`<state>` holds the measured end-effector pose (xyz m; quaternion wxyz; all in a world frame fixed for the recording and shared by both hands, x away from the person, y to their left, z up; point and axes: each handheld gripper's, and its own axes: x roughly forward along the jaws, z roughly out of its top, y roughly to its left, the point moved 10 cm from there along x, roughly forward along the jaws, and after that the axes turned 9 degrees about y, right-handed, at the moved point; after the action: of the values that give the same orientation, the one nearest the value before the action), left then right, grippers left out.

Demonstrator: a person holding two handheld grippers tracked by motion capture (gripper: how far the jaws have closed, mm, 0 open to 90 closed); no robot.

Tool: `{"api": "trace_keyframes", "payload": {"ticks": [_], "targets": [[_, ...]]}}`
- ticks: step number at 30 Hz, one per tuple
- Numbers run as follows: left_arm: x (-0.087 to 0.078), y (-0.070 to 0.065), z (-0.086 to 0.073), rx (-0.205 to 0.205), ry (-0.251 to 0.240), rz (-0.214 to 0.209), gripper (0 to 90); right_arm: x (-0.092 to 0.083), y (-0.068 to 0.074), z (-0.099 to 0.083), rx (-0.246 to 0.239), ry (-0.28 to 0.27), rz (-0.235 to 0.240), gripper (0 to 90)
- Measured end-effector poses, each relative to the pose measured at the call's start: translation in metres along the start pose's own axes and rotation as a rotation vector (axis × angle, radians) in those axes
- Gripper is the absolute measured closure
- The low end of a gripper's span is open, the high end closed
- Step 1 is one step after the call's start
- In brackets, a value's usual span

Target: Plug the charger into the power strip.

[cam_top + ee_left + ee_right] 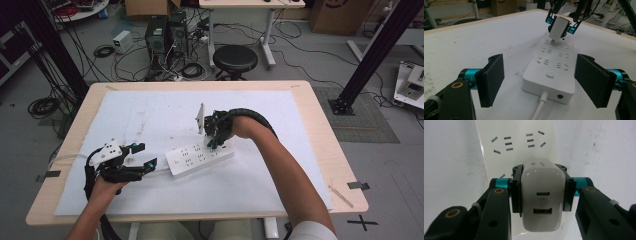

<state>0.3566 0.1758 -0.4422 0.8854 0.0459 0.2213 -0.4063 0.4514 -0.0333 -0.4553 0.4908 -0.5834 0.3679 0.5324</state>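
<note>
A white power strip (200, 157) lies on the white mat, its cable end toward my left gripper (146, 155). That gripper stands open, with its pads (492, 80) on either side of the strip's cable end (551, 67) and apart from it. My right gripper (541, 187) points down over the strip's far end (516, 135) and is shut on a white USB charger (542, 195), held by its two sides. From the left gripper view the charger (559, 27) hangs tilted, its prongs right at the strip's top face. I cannot tell whether they sit in a socket.
The white mat (150, 115) covers most of the wooden table (320, 130). The strip's white cable (540, 107) runs toward my left hand. A black stool (235, 59) stands beyond the far edge, with computer cases and loose cables on the floor behind it.
</note>
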Motion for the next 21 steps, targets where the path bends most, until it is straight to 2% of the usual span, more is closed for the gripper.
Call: {"api": "trace_keyframes", "payload": {"ticks": [4,10,12,13,17,21], "targets": [[0.000,0.000,-0.002,-0.002,-0.002,0.006,24.2,0.002,0.001,0.004,-0.061,0.100,0.004,63.1],[-0.001,0.000,-0.003,-0.005,-0.005,0.008,24.2,0.005,-0.001,0.012,-0.066,0.161,0.046,63.3],[-0.001,-0.001,-0.004,-0.003,-0.002,0.006,24.2,0.009,-0.001,0.013,-0.096,0.192,0.046,63.2],[-0.002,-0.001,-0.004,-0.003,-0.005,0.008,24.2,0.012,-0.001,0.014,-0.110,0.194,0.048,63.2],[-0.002,0.000,-0.005,-0.011,-0.009,0.008,24.2,0.012,-0.002,0.013,-0.078,0.191,0.078,63.3],[-0.001,0.001,-0.006,-0.012,-0.005,0.009,24.2,0.013,-0.004,0.013,-0.081,0.180,0.091,63.3]]}}
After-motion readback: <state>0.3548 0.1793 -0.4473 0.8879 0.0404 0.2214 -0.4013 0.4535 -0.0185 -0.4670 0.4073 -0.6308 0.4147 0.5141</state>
